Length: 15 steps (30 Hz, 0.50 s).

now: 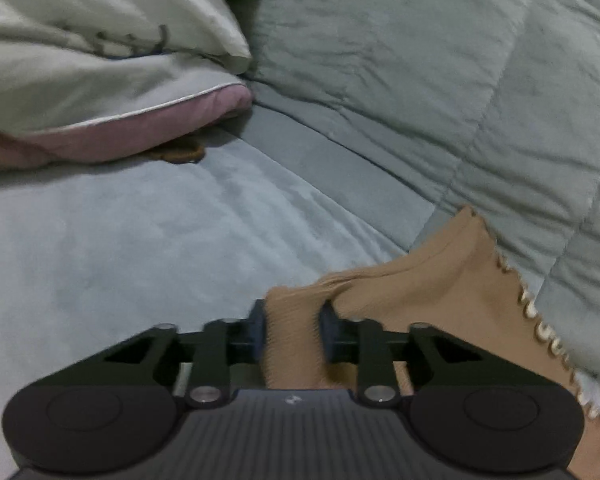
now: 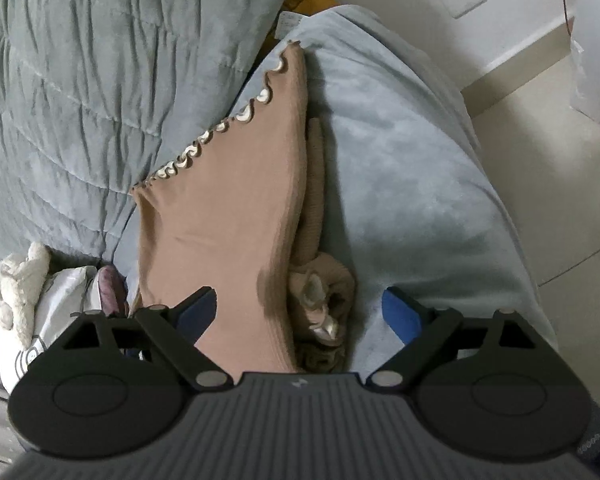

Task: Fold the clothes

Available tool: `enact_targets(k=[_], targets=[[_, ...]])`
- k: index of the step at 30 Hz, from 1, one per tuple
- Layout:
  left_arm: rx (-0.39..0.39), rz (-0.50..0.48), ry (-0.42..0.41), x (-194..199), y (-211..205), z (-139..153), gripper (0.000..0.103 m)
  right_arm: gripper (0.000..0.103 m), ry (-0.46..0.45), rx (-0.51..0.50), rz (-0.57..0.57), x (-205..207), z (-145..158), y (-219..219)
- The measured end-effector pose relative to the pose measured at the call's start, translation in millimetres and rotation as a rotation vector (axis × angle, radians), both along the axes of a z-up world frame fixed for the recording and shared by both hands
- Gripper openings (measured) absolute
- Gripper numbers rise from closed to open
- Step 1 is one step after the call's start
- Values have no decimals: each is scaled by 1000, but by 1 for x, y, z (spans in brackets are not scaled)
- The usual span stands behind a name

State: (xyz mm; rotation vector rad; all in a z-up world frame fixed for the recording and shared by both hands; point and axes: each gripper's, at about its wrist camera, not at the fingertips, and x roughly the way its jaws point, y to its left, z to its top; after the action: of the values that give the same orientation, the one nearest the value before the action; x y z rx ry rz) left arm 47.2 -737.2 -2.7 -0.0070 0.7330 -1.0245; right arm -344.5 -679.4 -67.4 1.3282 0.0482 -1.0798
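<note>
Left tongs (image 1: pixel 292 330) are pinching the tan garment (image 1: pixel 420 292); my right tongs (image 2: pixel 300 314) are hanging open over it, its length running straight ahead.

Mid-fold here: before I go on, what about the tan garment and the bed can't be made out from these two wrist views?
- Tan garment, left wrist view: its lower part is hidden behind the left gripper; the right side is cut off by the frame edge.
- Right wrist view: the near end lies under the open right gripper.
- Bunched cloth: sleeve or collar, unclear.
- Brown thing: mostly under the pillow.
- Pillow print: blurred.
</note>
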Motion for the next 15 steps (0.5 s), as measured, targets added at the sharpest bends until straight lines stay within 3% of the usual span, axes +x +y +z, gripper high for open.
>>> enact_targets(k=[1,5,15], targets=[[1,8,-20,-2,2,2,15,59,6,2,7,1,0,-1],[-25,63,12,-1,15,6,13,40,18,12,20,3,-2,-5],[5,93,43,-1,34,21,13,30,17,5,28,-1,-1,-7]])
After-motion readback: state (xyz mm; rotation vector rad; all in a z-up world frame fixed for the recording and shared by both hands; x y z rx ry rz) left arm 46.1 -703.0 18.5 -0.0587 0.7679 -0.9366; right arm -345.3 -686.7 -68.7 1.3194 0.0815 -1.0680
